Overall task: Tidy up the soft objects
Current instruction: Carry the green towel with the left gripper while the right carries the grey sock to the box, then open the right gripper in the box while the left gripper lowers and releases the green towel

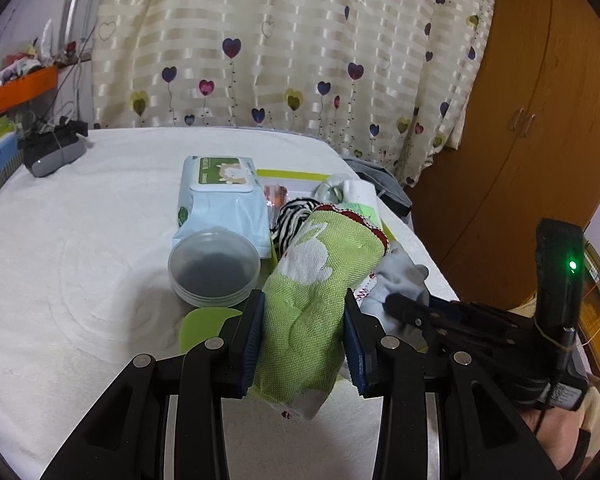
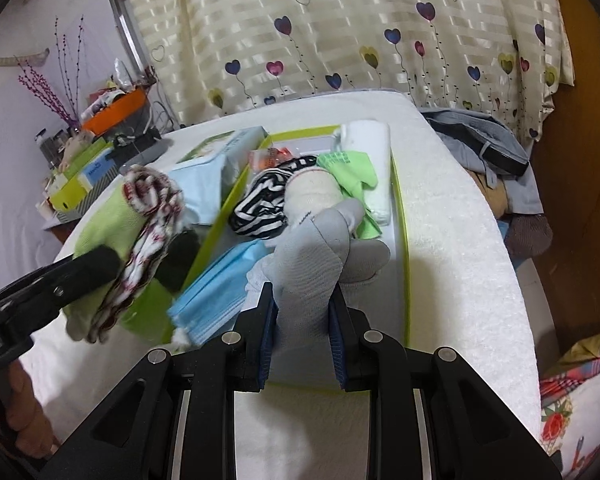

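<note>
The left claw (image 1: 304, 344) is squeezed shut on a green sock (image 1: 320, 280) with a white bunny on it. The sock has a red and white cuff and hangs up off the table (image 1: 80, 260), which has a fluffy white cover. Just past the left claw sits a round clear tub (image 1: 214, 268) with something dark inside. A flat green lid (image 1: 204, 324) lies under it.

The right claw (image 2: 302, 332) is squeezed shut on a gray sock (image 2: 312, 256). This sock is over the near end of a white tray with a green rim (image 2: 401, 216). In the tray, beside the gray sock, lies a stack of blue face masks (image 2: 216, 284). A bit farther in sits a black and white striped sock (image 2: 264, 204), then a small green cloth (image 2: 350, 168) and a rolled white cloth (image 2: 370, 136) at the far end.

A blue pack of wet wipes (image 1: 220, 204) lies on the table, touching the left side of the tray.

Farther back, a black and gray gadget (image 1: 52, 148) rests near the table's far left corner. Behind it all hangs a cream curtain (image 1: 280, 40) with colored hearts. A brown wooden cupboard (image 1: 540, 120) stands to the right.
</note>
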`<state>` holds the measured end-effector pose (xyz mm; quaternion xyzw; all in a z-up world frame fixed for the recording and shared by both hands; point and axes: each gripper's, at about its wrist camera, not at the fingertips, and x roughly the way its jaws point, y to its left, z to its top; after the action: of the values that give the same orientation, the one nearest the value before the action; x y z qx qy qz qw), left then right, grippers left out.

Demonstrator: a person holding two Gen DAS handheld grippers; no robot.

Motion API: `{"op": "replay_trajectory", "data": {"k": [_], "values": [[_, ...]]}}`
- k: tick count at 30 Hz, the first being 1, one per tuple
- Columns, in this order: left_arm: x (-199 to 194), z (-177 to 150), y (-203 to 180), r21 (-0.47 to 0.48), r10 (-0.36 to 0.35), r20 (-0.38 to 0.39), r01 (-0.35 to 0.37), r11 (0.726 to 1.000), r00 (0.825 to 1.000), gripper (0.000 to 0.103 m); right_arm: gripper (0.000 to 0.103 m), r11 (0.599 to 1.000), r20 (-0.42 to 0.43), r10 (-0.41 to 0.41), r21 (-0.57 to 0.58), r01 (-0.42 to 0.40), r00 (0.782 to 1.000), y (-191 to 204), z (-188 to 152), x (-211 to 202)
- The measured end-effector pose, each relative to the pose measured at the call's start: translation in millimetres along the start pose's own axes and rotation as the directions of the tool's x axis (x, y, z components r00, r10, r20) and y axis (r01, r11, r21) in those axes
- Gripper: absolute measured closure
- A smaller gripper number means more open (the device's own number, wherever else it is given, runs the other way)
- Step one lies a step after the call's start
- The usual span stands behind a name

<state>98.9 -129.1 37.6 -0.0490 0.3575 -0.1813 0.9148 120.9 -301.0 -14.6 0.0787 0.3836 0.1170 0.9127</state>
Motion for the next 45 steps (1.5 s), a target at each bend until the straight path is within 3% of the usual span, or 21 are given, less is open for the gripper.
{"op": "replay_trajectory", "data": {"k": [10, 15, 18, 22, 35, 39, 45], "values": [[9, 1, -1, 0.006, -0.011, -0.015, 0.011, 1.000, 1.000, 0.068, 0.076, 1.000, 0.012, 0.004, -0.004, -0.004, 1.000, -5, 17, 14], [7, 1, 1, -0.005, -0.006, -0.003, 0.006, 1.000, 1.000, 0.068, 0.057, 1.000, 0.043, -0.006, -0.009, 0.007, 0.999, -3, 10, -1], [3, 1, 4, -0.012, 0.000, 0.009, 0.000, 1.000, 1.000, 0.068, 0.057, 1.000, 0.066, -0.006, -0.007, 0.006, 0.998, 1, 6, -14], [-3, 0, 5, -0.012, 0.009, 0.017, -0.009, 1.000, 1.000, 0.068, 0.057, 0.998, 0.095, 0.060, -0.036, -0.057, 0.994, 10, 2, -30], [27, -9, -30, 0.020, -0.088, -0.103, 0.091, 0.996, 0.991, 0.068, 0.057, 0.999, 0.137, 0.029, 0.036, -0.034, 0.990, -20, -4, -50], [52, -7, -31, -0.003, -0.060, -0.132, 0.060, 0.998, 0.989, 0.068, 0.057, 0.998, 0.136, 0.032, 0.047, -0.039, 0.990, -28, -4, -49], [72, 5, -38, -0.003, -0.027, -0.114, 0.026, 1.000, 0.993, 0.068, 0.057, 0.997, 0.135, 0.041, 0.062, -0.050, 0.990, -39, -1, -43]]}}
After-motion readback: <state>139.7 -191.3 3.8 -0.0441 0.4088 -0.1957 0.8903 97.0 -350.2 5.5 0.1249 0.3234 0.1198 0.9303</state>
